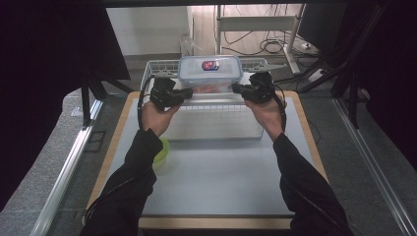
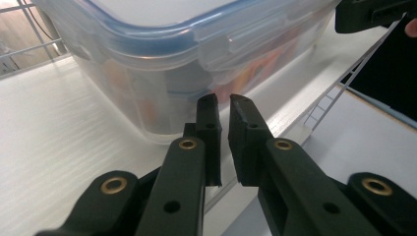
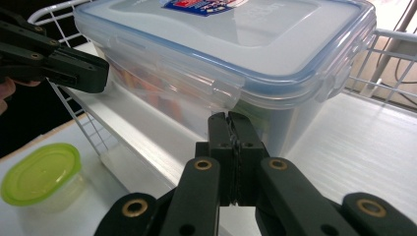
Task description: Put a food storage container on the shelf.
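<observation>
Nearest to me: two forearms in black sleeves, one gripper per hand. Left gripper (image 2: 223,101): matte black plastic jaws with brass-coloured pivot pins, tips almost together with a thin slit between them, nothing clamped. They sit just short of the near wall of the container, below its side latch; I cannot tell whether the tips touch the wall. Right gripper (image 3: 229,118): same build, jaws pressed flat together, clenched on nothing, tips just below the latch on its side of the box.

Beside my left sleeve on the pale grey worktop (image 1: 216,177): one small round tub with a translucent lime-green lid (image 3: 40,173), body cloudy; in the high view the sleeve hides most of it.

Next out: one white wire rack (image 1: 160,65) with a smooth white shelf. On that shelf stands one rectangular clear plastic container (image 1: 210,73), rounded corners, frosted lid with a blue seal line and snap latches. One red-and-blue label (image 1: 210,65) on the lid; print too small to read. Contents show as orange-red blurs through the walls; cannot make out what they are.

Farthest: floor with black cables (image 1: 268,46) and a metal stand, cut off by the frame.
</observation>
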`<state>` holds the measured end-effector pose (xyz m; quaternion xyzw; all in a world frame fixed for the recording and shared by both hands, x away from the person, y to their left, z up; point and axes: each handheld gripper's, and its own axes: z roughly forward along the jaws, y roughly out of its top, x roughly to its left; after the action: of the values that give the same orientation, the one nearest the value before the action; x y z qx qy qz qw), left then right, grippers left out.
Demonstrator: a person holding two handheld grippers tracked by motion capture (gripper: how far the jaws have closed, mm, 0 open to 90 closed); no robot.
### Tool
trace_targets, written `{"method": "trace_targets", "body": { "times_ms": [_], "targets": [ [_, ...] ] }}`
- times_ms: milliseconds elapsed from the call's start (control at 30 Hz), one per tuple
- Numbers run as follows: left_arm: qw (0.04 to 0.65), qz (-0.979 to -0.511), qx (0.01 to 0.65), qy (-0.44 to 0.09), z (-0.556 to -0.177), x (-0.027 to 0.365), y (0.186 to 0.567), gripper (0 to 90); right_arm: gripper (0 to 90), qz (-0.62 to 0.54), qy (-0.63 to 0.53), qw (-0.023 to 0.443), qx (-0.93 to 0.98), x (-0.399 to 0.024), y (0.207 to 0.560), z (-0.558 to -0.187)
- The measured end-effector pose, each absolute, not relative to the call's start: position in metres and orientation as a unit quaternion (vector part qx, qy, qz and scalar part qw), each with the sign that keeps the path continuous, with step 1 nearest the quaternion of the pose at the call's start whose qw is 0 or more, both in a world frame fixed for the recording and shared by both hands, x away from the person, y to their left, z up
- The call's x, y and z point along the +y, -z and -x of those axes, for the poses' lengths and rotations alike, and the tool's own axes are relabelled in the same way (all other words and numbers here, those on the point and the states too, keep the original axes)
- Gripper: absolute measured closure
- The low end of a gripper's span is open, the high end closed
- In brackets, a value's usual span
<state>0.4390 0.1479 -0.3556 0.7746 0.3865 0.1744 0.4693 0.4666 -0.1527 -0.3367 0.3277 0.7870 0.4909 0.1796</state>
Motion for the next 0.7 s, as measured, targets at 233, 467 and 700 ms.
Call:
{"method": "trace_targets", "body": {
  "times_ms": [233, 467, 700],
  "targets": [
    [0.482, -0.783, 0.358, -0.167, -0.42, 0.147, 0.353, 73.9, 78.8, -0.317, -0.502, 0.171, 0.786, -0.156, 0.337, -0.455],
    [0.473, -0.796, 0.336, -0.173, -0.395, 0.144, 0.354, 54.7, 60.8, -0.3, -0.507, 0.161, 0.792, -0.157, 0.34, -0.438],
    [0.472, -0.802, 0.325, -0.169, -0.366, 0.143, 0.365, 37.0, 42.1, -0.277, -0.501, 0.159, 0.804, -0.156, 0.349, -0.419]
  ]
}}
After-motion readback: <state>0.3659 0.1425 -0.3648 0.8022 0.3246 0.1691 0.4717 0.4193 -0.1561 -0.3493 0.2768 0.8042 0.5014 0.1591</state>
